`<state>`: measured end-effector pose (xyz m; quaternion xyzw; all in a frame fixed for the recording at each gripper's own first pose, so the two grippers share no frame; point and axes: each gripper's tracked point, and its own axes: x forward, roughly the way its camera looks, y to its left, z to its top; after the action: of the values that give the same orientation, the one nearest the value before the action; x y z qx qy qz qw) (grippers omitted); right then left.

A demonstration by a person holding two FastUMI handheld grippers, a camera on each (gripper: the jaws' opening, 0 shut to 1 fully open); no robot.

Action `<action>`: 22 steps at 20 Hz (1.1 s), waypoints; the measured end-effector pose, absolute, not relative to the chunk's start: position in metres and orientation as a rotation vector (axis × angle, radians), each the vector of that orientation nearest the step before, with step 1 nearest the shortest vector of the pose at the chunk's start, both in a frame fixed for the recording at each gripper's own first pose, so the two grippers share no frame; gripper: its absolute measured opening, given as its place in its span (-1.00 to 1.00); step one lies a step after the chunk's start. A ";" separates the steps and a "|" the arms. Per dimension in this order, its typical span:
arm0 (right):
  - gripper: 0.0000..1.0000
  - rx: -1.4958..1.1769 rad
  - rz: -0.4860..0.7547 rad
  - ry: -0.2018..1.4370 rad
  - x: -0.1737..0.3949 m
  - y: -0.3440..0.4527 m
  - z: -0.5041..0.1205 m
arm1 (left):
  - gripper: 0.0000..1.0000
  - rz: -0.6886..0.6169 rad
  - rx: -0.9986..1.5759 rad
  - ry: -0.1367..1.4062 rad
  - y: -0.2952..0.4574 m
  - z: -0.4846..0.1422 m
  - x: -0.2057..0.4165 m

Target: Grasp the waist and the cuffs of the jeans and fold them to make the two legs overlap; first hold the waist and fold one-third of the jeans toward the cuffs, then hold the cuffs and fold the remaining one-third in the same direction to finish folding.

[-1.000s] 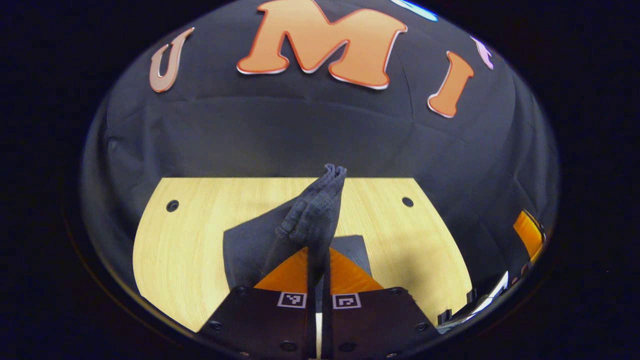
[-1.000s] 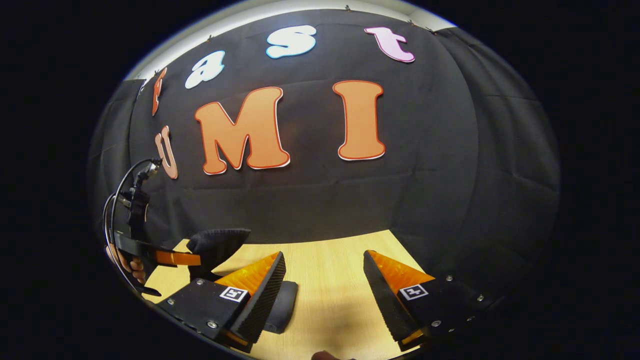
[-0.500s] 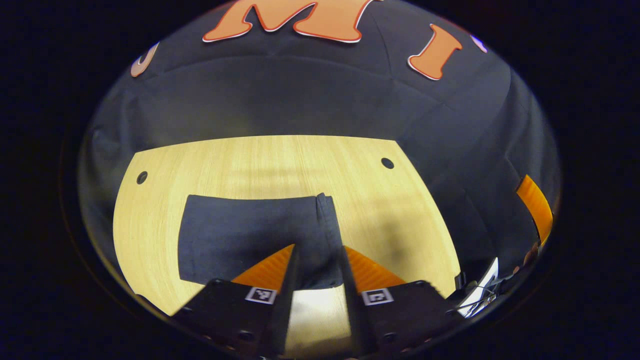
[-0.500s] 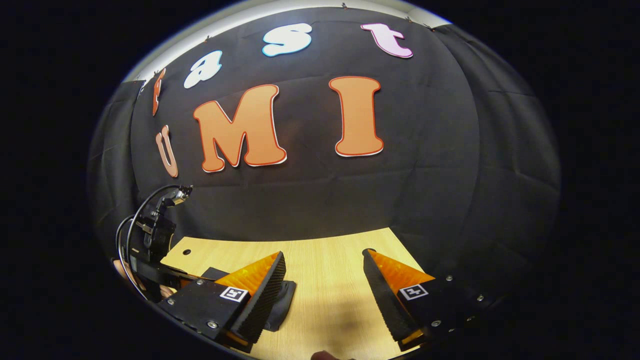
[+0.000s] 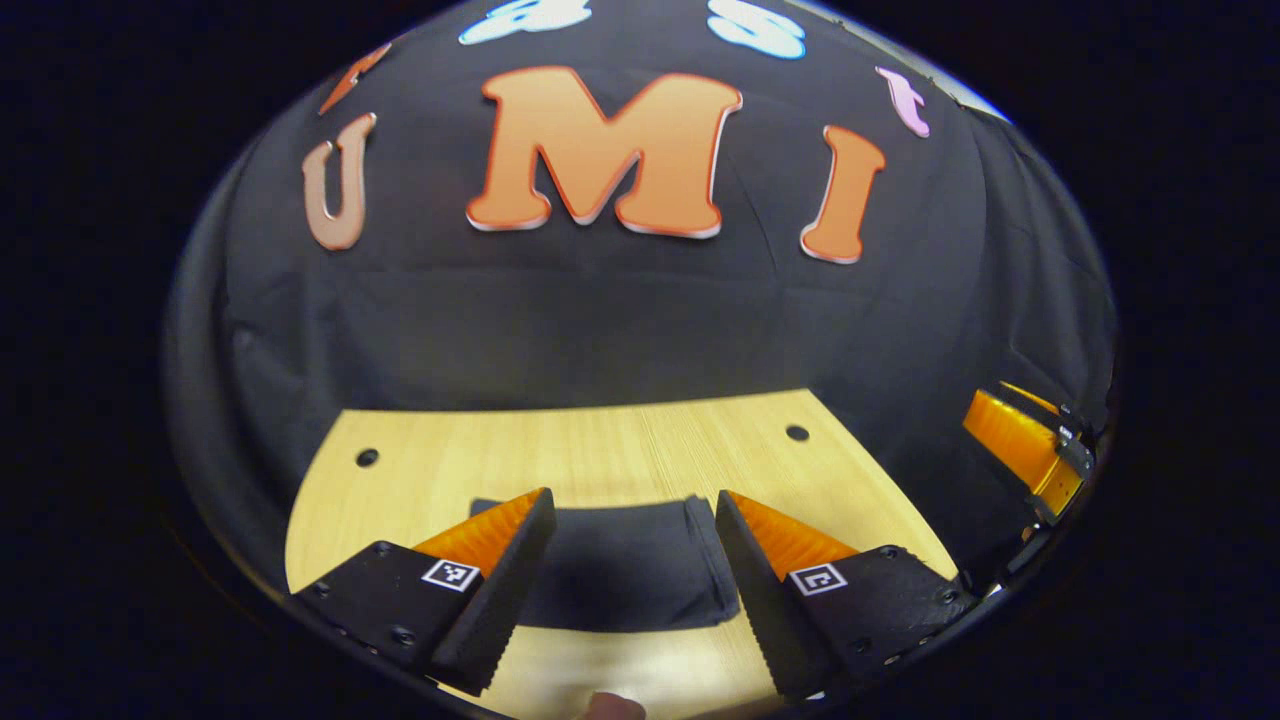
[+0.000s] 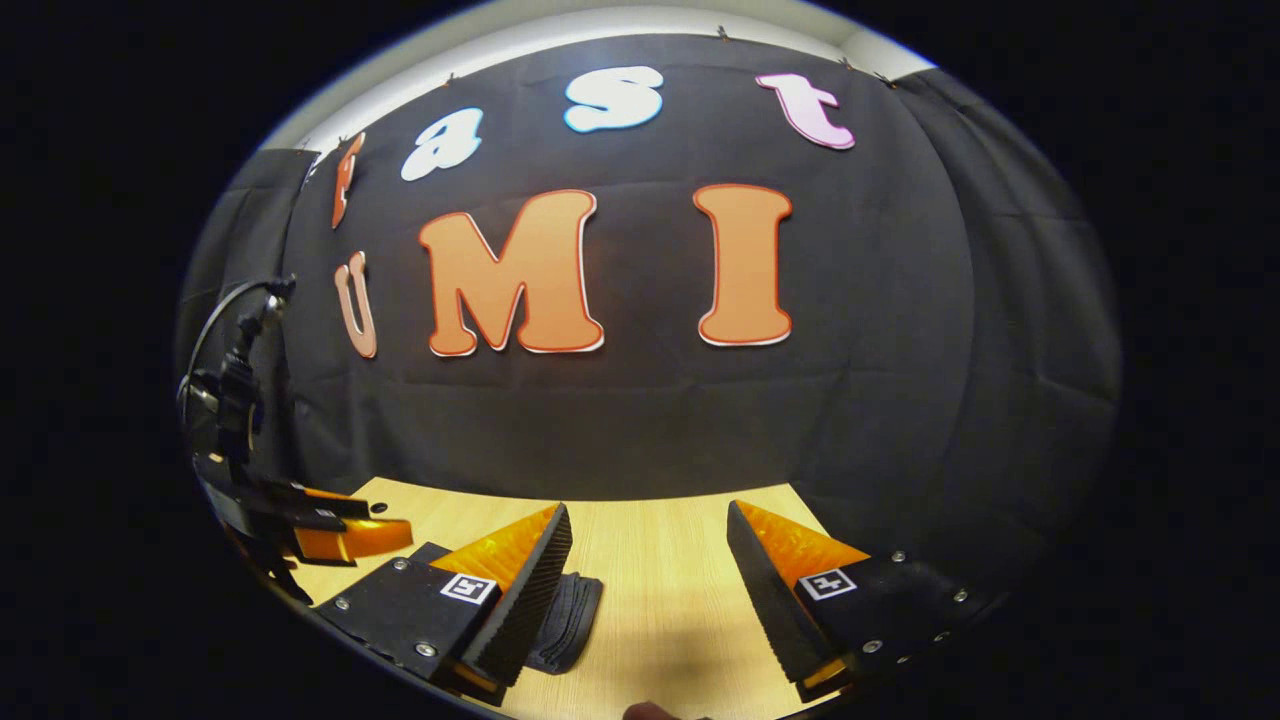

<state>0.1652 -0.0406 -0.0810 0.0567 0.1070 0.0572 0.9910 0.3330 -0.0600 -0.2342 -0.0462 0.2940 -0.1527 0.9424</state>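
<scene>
Between the spread jaws of the left gripper, the folded jeans lie flat on the desk, untouched. The right gripper hovers with jaws wide apart, holding nothing, the jeans' edge just beside its left finger.

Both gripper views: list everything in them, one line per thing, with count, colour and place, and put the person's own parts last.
jeans: one, dark, folded into a flat bundle on the table, beyond the left gripper's fingers; its stacked edge shows in the right gripper view.
table: one, light wood, under the jeans, with small dark holes near its far corners.
booth wall: one, black cloth, behind the table.
left gripper: one, open, above the near edge of the jeans, touching nothing.
right gripper: one, open, over bare table to the right of the jeans, holding nothing.
</scene>
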 end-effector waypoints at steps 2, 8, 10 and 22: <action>0.88 0.093 0.125 0.174 0.164 -0.027 -0.074 | 0.94 -0.242 -0.126 0.417 -0.044 -0.205 0.339; 0.88 0.034 0.232 0.041 0.154 0.030 -0.053 | 0.92 -0.110 -0.142 0.199 -0.021 -0.166 0.318; 0.89 0.047 0.269 0.012 0.148 0.046 -0.048 | 0.92 -0.095 -0.133 0.147 -0.009 -0.148 0.305; 0.89 0.107 0.368 -0.085 0.121 0.104 -0.035 | 0.92 -0.022 -0.042 -0.046 0.033 -0.126 0.226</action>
<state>0.1208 0.1045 -0.0351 0.0531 -0.0423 0.1830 0.9808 0.2258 0.0326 -0.1259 -0.0209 -0.0228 -0.0108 0.9995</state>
